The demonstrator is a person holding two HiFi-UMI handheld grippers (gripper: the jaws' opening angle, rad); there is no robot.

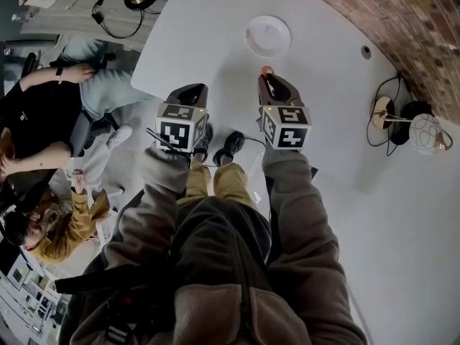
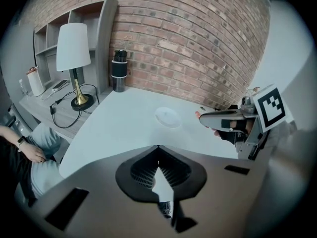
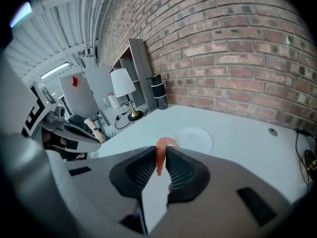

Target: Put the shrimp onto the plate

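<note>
One shrimp (image 3: 160,155), pinched by the right gripper (image 1: 268,79), hangs just short of the plate (image 1: 267,36) — left gripper (image 1: 189,92), closed empty, farther off.

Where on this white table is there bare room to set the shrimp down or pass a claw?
The plate is bare, and the table lies free all round it, from the right claw, shut on the shrimp, to the brick wall. Clutter sits by the cables at the right edge.
</note>
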